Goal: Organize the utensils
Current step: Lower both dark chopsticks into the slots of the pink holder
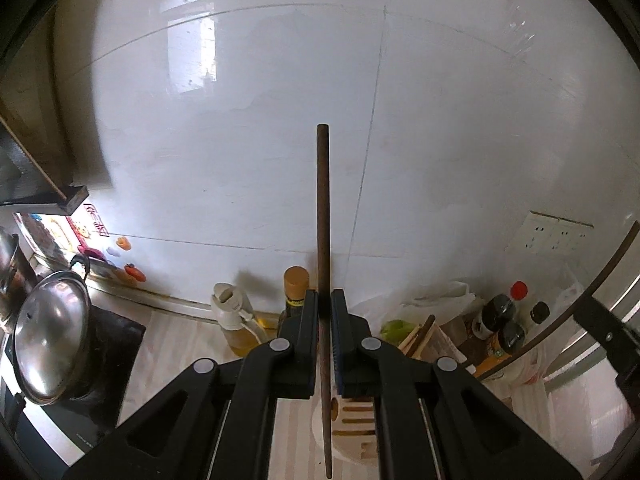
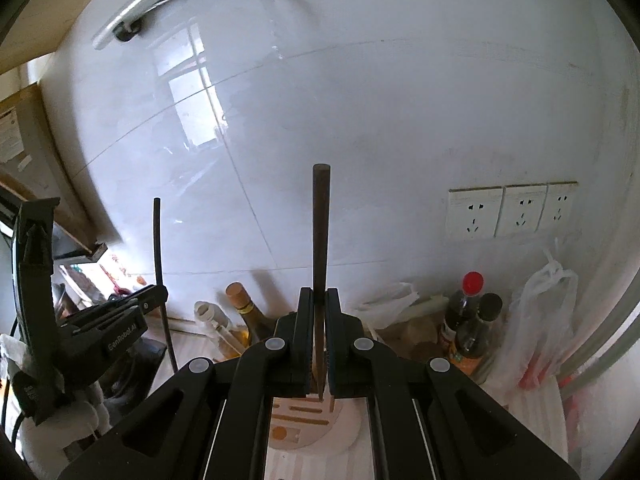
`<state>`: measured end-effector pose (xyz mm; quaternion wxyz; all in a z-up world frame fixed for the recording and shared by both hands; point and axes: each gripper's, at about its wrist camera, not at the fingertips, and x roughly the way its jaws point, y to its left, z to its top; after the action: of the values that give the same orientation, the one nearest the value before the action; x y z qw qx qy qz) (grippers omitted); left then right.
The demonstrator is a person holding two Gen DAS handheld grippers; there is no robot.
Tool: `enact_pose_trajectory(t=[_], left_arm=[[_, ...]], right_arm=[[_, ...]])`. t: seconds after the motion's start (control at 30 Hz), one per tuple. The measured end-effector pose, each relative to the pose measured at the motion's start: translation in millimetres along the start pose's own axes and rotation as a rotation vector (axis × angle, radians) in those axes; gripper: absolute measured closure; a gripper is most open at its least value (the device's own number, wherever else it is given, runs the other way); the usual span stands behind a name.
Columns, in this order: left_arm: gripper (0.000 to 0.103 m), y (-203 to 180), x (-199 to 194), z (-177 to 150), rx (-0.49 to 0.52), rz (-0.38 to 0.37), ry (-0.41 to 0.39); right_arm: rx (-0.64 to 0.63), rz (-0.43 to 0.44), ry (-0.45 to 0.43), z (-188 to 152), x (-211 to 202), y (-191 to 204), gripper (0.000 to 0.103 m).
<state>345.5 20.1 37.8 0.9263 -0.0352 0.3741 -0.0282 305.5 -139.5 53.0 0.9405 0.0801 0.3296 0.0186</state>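
Note:
My left gripper (image 1: 324,300) is shut on a dark brown chopstick (image 1: 323,208) held upright, its lower tip hanging beside a round wooden utensil holder with slots (image 1: 354,420). My right gripper (image 2: 319,300) is shut on a second dark chopstick (image 2: 320,232), also upright, its lower tip at a slot of the same holder (image 2: 308,420). The left gripper (image 2: 120,320) with its chopstick (image 2: 160,264) shows at the left of the right wrist view. The right gripper's arm and curved chopstick (image 1: 568,288) show at the right edge of the left wrist view.
A white tiled wall is close ahead. Against it stand an oil jug (image 1: 236,320), a corked bottle (image 1: 296,292), sauce bottles (image 2: 468,320), plastic bags (image 2: 540,320) and a bundle of light chopsticks (image 1: 418,340). A steel pot lid (image 1: 52,336) is left. Wall sockets (image 2: 512,212) are right.

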Motion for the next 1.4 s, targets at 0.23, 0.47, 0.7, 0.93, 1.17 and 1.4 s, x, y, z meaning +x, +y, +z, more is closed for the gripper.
enact_pose_trajectory(t=[0.23, 0.47, 0.7, 0.93, 1.17, 1.4], left_arm=[[0.099, -10, 26, 7, -0.019, -0.022, 0.036], [0.099, -17, 55, 4, -0.009, -0.025, 0.098], [0.099, -17, 74, 1, -0.024, -0.050, 0.133], [0.099, -18, 86, 17, -0.047, -0.095, 0.117], [0.099, -17, 101, 21, -0.042, -0.091, 0.089], [0.099, -18, 115, 11, -0.027, -0.087, 0.092]], right_arm=[[0.030, 0.020, 0.017, 2, 26, -8, 0.098], [0.046, 0.030, 0.057, -4, 55, -7, 0.098], [0.066, 0.027, 0.087, -11, 76, -8, 0.098], [0.081, 0.022, 0.088, -12, 80, -13, 0.098], [0.091, 0.010, 0.083, -15, 82, -17, 0.098], [0.102, 0.004, 0.093, -20, 87, -22, 0.098]])
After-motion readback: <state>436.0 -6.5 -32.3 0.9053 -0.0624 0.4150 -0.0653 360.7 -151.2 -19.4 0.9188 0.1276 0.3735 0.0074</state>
